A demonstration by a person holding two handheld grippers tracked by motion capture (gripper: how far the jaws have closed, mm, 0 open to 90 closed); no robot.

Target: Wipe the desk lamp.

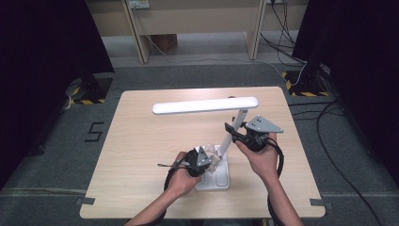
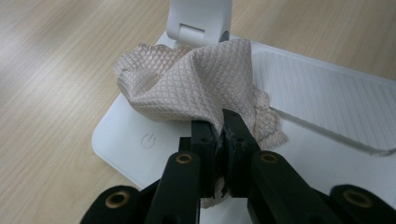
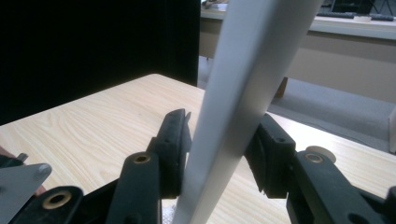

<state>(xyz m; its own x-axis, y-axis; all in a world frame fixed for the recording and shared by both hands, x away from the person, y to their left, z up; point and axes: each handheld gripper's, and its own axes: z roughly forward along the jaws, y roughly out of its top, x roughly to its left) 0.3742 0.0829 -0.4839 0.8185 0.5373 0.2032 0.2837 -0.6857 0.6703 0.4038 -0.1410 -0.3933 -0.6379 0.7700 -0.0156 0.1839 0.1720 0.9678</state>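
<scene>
My left gripper (image 2: 219, 128) fingers pinch the cloth (image 2: 196, 84) on the lamp base (image 2: 327, 112); right gripper (image 3: 219, 154) fingers clamp the lamp arm (image 3: 243, 93); the high view shows free bench (image 1: 141, 141) at left.

You are working in a lab-like recording space, not a home. Your light wooden table (image 1: 141, 155) stands on grey carpet (image 1: 197, 75), with a taped number 5 (image 1: 93, 132) beside it. Black curtains (image 1: 42, 42) close both sides, yellow-black hazard tape (image 1: 308, 93) marks stand bases, and cables (image 1: 324, 117) trail across the floor toward plain benches (image 1: 197, 19).
</scene>
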